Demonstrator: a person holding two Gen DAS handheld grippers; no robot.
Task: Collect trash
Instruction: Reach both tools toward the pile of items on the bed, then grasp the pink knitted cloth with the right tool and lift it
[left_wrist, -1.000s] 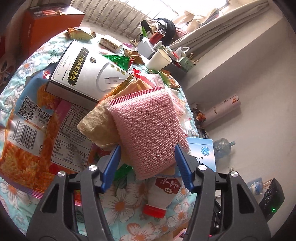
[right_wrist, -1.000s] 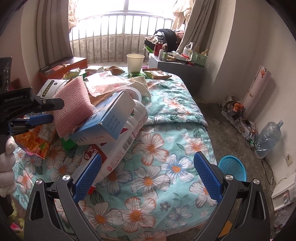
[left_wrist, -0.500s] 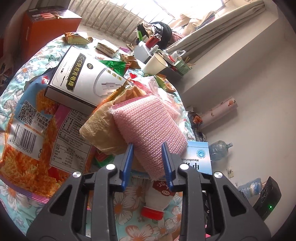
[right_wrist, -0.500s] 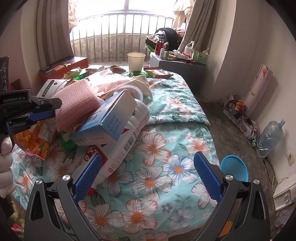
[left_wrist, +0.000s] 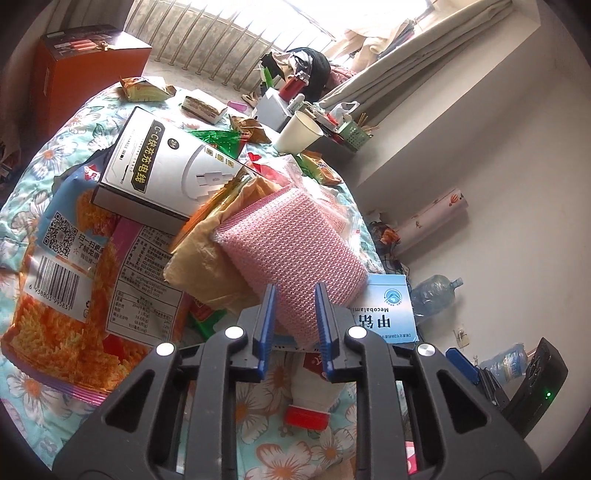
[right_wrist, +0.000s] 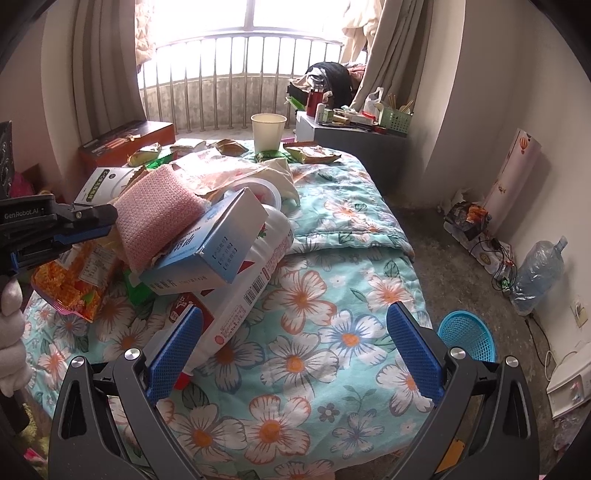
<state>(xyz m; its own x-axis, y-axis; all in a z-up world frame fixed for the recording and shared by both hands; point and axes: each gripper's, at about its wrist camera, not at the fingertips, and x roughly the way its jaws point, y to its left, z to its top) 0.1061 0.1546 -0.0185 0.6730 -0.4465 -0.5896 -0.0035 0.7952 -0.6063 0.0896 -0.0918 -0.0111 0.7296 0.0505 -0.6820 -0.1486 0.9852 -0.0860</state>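
A pink knitted sponge (left_wrist: 291, 251) lies on top of a trash pile on the flowered bed. My left gripper (left_wrist: 294, 291) has the sponge's near corner between its blue pads; the jaws are closing and squeeze it. In the right wrist view the same sponge (right_wrist: 155, 214) leans on a blue-and-white box (right_wrist: 218, 251), with the left gripper (right_wrist: 107, 221) at its left edge. Under the box lies a white bottle (right_wrist: 251, 288) with a red cap. My right gripper (right_wrist: 295, 317) hangs open over the bedspread (right_wrist: 332, 288), nothing between its fingers.
A white cable box (left_wrist: 166, 166), an orange snack bag (left_wrist: 55, 295) and a tan plastic bag (left_wrist: 207, 266) crowd the sponge. A paper cup (right_wrist: 268, 131) and wrappers sit at the bed's far end. A blue basket (right_wrist: 465, 339) stands on the floor to the right.
The left jaws have narrowed from wide apart around the sponge to pinching its near corner. The right gripper has stayed where it was, still open.
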